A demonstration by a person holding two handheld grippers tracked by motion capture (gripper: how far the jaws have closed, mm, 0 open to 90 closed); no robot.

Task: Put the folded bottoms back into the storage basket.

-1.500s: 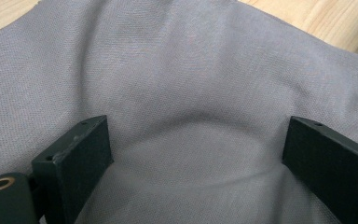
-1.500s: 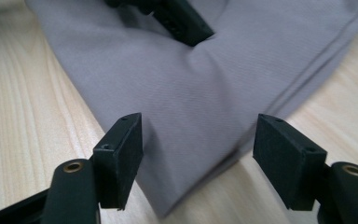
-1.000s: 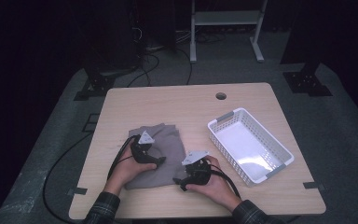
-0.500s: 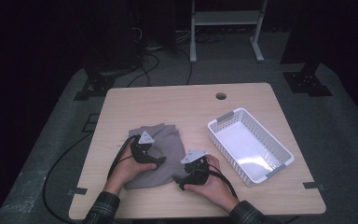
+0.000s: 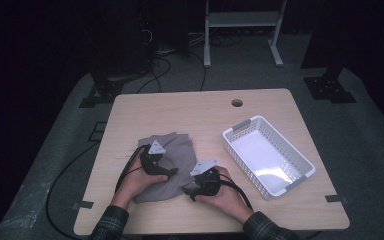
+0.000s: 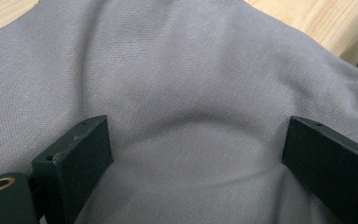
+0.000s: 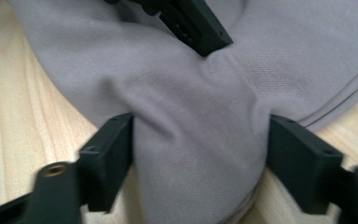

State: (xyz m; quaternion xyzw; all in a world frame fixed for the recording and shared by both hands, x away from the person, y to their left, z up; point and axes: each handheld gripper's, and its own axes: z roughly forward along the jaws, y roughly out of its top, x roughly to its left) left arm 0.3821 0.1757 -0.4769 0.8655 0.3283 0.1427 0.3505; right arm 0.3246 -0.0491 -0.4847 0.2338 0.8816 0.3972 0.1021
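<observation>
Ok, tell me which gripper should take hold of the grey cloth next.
Right, probably. The right gripper already has a bunched fold of the grey cloth between its closing jaws. The left gripper stands wide open over flat fabric, with nothing gathered.

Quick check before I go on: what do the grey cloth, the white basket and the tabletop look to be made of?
Grey cloth: soft knit fabric, matte; a fine weave texture shows and it bunches into folds. Probably cotton jersey, though the fibre can't be told. White basket: looks like moulded plastic, slightly glossy, with slotted lattice walls. Table: light wood or wood-look laminate, smooth, with visible grain lines.
</observation>
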